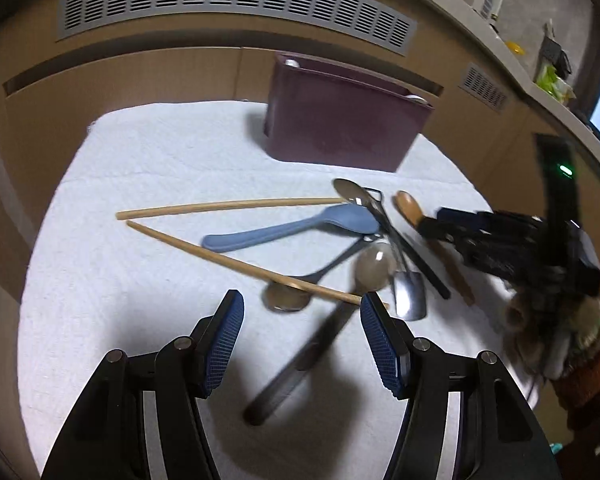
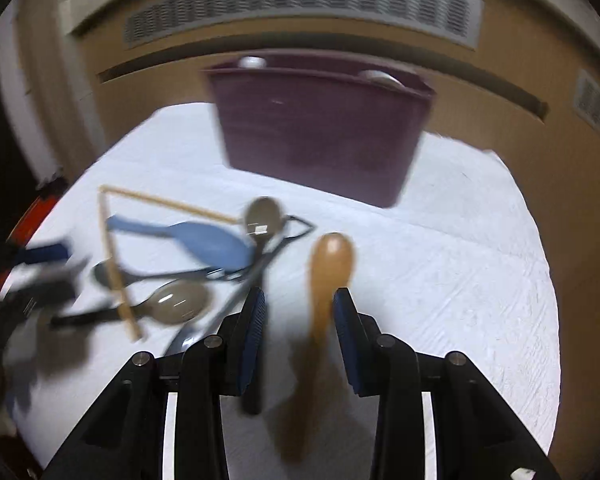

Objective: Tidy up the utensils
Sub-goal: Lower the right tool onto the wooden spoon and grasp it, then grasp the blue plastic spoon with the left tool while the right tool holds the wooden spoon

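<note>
A pile of utensils lies on a white cloth (image 1: 140,168): two wooden chopsticks (image 1: 228,205), a blue spoon (image 1: 292,227), several metal spoons (image 1: 354,194) and a wooden spoon (image 1: 409,206). A maroon holder box (image 1: 340,120) stands behind them, with white things showing at its rim. My left gripper (image 1: 302,316) is open just above a grey-handled spoon (image 1: 374,268), whose handle runs between the fingers. My right gripper (image 2: 299,312) is open with the wooden spoon (image 2: 330,264) between its fingers, apart from the pads; the view is blurred.
A brown cabinet front with a grey vent grille (image 1: 236,0) rises right behind the cloth. The holder box shows in the right wrist view (image 2: 320,128). The right gripper and the person's sleeve (image 1: 520,248) sit at the cloth's right side.
</note>
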